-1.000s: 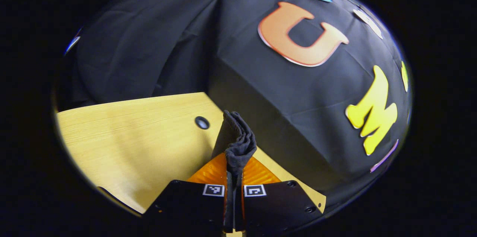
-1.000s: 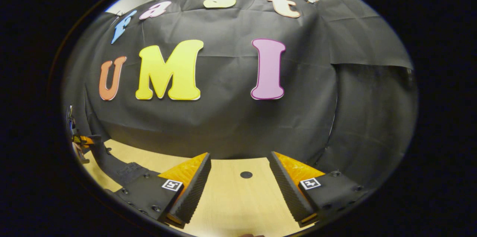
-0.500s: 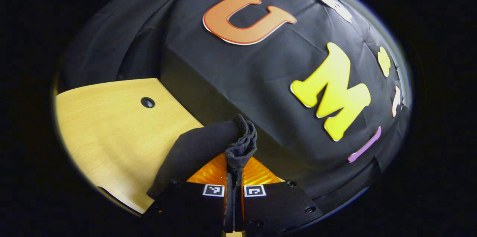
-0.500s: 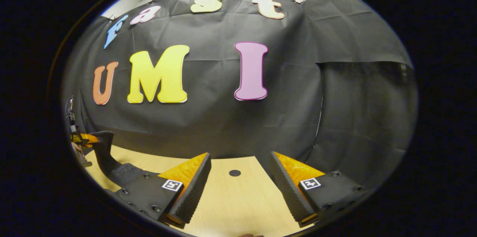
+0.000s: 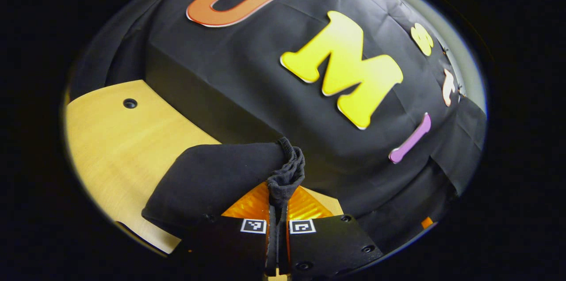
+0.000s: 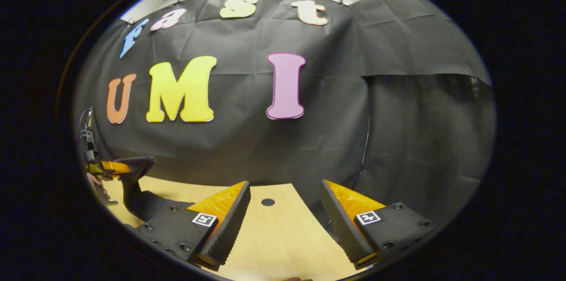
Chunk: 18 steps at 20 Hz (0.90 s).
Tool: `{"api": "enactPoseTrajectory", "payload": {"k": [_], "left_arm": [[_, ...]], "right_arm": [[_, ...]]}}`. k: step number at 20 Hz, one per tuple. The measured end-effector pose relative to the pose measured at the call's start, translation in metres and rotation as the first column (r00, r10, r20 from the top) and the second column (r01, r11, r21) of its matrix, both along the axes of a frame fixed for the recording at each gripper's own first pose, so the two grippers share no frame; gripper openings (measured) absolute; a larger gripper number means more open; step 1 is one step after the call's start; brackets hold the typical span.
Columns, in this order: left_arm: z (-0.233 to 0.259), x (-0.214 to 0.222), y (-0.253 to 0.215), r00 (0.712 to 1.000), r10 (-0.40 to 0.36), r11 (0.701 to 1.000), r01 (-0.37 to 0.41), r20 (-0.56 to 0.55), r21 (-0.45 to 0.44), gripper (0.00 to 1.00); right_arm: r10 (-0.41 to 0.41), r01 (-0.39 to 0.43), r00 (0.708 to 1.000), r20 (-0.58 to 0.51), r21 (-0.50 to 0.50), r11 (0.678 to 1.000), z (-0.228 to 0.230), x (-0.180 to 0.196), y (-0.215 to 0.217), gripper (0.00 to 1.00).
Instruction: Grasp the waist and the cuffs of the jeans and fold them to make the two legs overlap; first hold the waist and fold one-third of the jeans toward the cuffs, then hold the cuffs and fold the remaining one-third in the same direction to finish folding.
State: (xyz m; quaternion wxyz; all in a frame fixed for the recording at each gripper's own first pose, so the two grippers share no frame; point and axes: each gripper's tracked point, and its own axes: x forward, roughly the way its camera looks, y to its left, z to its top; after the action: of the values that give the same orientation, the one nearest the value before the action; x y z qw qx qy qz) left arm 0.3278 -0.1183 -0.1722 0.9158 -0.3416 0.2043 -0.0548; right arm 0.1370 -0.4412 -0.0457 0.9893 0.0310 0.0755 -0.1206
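**Left gripper clamps jeans, right one gapes**

In the left gripper view, the left gripper [image 5: 277, 210] pinches bunched dark jeans [image 5: 212, 179]; the cloth spreads toward 9 o'clock above the wooden table [image 5: 110, 139]. In the right gripper view, the right gripper [image 6: 285, 219] is spread wide, holding nothing; the jeans hang at 9 o'clock.

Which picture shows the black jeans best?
The left gripper view: the black fabric jeans sit close up, bunched in the shut left tongs. The right gripper view shows them far off at its left edge.

left tool [image 5: 278, 210] pinches a bunched edge of black jeans [image 5: 212, 179] above the wooden table [image 5: 110, 139].
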Motion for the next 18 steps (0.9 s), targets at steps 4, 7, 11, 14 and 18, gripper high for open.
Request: {"api": "enactPoseTrajectory", "payload": {"k": [4,7,11,14,18], "left_arm": [[-0.025,-0.012,-0.027,0.996,-0.063,0.995,0.068,-0.060,0.078,0.05],[-0.057,-0.021,-0.047,0.987,-0.108,0.979,0.127,-0.120,0.160,0.05],[-0.085,-0.028,-0.064,0.978,-0.117,0.954,0.159,-0.171,0.255,0.05],[-0.107,-0.034,-0.071,0.967,-0.143,0.931,0.203,-0.209,0.305,0.05],[-0.139,-0.047,-0.077,0.951,-0.168,0.892,0.258,-0.260,0.370,0.05]], "right_arm": [[-0.044,0.044,0.999,0.008,0.011,0.999,0.003,-0.017,-0.019,0.93],[-0.078,0.078,0.997,-0.002,0.044,0.996,-0.005,-0.027,-0.030,0.93],[-0.076,0.076,0.997,-0.016,0.021,0.997,-0.008,-0.028,-0.028,0.93],[-0.080,0.081,0.997,-0.021,0.026,0.996,-0.008,-0.030,-0.032,0.93],[-0.081,0.081,0.996,-0.025,0.037,0.996,-0.009,-0.030,-0.036,0.93]]}}
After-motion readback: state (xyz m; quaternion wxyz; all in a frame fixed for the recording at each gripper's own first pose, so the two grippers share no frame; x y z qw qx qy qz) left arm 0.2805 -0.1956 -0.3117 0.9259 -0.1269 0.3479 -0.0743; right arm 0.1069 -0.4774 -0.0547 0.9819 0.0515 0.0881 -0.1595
